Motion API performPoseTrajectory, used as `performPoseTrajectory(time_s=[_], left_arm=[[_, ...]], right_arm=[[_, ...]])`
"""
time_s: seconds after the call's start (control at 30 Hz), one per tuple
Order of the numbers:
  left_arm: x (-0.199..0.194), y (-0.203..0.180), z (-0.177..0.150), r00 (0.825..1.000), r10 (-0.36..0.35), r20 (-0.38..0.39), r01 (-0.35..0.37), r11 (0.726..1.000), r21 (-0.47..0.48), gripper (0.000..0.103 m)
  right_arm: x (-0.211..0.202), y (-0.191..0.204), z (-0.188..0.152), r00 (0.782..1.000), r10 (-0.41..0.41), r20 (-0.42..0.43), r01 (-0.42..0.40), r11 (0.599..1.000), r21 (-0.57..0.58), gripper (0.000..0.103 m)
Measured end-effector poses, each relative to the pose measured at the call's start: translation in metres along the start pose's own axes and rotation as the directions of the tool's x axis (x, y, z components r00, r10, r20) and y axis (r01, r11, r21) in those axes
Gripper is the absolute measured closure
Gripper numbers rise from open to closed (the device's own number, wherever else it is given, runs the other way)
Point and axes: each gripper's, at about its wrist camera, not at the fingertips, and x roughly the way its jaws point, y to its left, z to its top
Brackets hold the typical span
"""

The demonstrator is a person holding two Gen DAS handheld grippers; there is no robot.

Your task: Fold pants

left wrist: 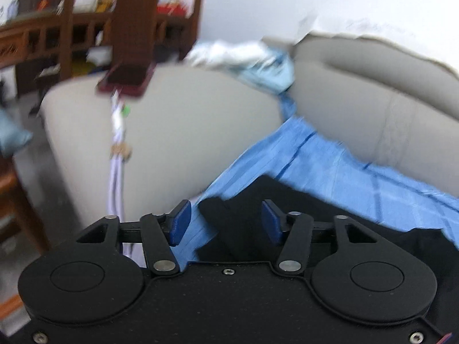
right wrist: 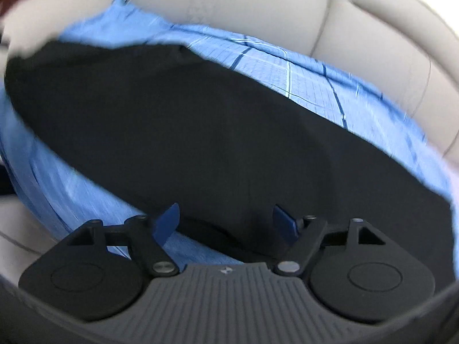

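Left wrist view looks along the left tool (left wrist: 225, 219), whose two blue pads (left wrist: 179, 222) stand well apart with nothing clamped between them. Between the pads, a corner of the black fabric pants (left wrist: 330, 218) pokes up in a soft dark fold, and the rest of the garment runs off to the right. The pants lie on a blue checked cotton sheet (left wrist: 324, 163) with dark blue lines, which covers the seat of a beige cushioned sofa (left wrist: 186, 132). A white cable (left wrist: 116, 172) hangs down over the sofa's arm below a dark red flat object (left wrist: 124, 81) resting on top of it. A pale blue and white crumpled cloth (left wrist: 243, 60) sits in the gap between the arm and the backrest. Brown wooden furniture (left wrist: 86, 37) stands blurred behind.

Right wrist view shows the right tool (right wrist: 226, 223) also spread wide, its blue pads (right wrist: 167, 222) gripping nothing. The pants (right wrist: 200, 132) fill the middle of this view as one broad dark spread, with the sheet (right wrist: 315, 86) showing around its edges and the sofa's quilted backrest (right wrist: 358, 28) beyond. The garment's near edge lies just ahead of the pads; whether they touch it cannot be told.
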Motion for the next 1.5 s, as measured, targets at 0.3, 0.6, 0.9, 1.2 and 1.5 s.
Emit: performPoseTrajectory(time_s=[0.3, 0.6, 0.9, 1.2, 1.5], left_arm=[[0.010, -0.082, -0.053, 0.876, -0.430, -0.217, 0.456, 0.885, 0.089, 0.082], [0.007, -0.119, -0.110, 0.837, -0.454, -0.305, 0.527, 0.817, 0.233, 0.082], [0.005, -0.124, -0.119, 0.843, -0.456, -0.286, 0.529, 0.802, 0.278, 0.082], [-0.001, -0.126, -0.077, 0.889, -0.427, -0.166, 0.458, 0.817, 0.351, 0.081], [0.052, -0.201, -0.051, 0.792, -0.573, -0.210, 0.610, 0.739, 0.285, 0.081]], right_arm=[[0.058, -0.044, 0.106, 0.915, 0.350, 0.200, -0.400, 0.851, 0.341, 0.030], [0.169, 0.006, 0.184, 0.905, 0.425, 0.003, -0.396, 0.842, 0.367, 0.044], [0.189, 0.016, 0.214, 0.916, 0.401, 0.020, -0.381, 0.852, 0.360, 0.092], [0.156, -0.007, 0.187, 0.916, 0.321, 0.242, -0.388, 0.863, 0.323, 0.028], [0.089, 0.001, 0.081, 0.919, 0.094, 0.383, -0.120, 0.992, 0.045, 0.061]])
